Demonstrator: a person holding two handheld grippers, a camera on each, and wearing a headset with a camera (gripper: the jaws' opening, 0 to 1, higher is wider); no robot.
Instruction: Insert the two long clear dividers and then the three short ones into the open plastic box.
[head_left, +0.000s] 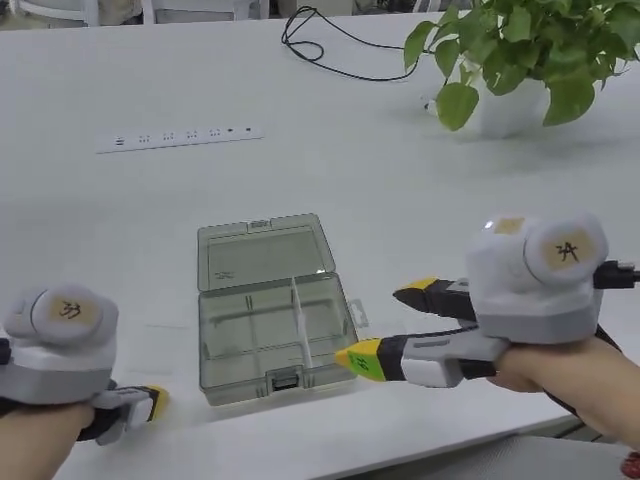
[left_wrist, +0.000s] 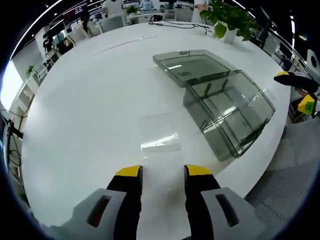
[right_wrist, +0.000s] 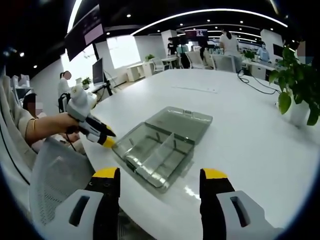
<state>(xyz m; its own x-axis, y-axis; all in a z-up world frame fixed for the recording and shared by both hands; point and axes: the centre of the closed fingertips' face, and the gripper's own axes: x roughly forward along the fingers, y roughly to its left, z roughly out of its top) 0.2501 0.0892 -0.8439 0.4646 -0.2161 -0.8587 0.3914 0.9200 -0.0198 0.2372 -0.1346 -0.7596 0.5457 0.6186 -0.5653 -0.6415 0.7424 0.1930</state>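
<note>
left claw (left_wrist: 163, 172) open, empty, aimed at a clear divider (left_wrist: 160, 142) lying flat on the table (left_wrist: 100, 100) just ahead, likely the next pickup | right claw (right_wrist: 160, 173) open, empty, just beside the box (head_left: 240, 382), seemingly ready to steady it | lid (head_left: 262, 250) folded back flat, keeping the box reachable from above; partitions (head_left: 297, 315) stand inside, count unclear

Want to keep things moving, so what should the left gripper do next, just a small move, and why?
Probably ease the left gripper forward and down toward the clear divider lying flat on the table just ahead of its jaws. Those jaws are open and empty, and the box beside it is open.
</note>
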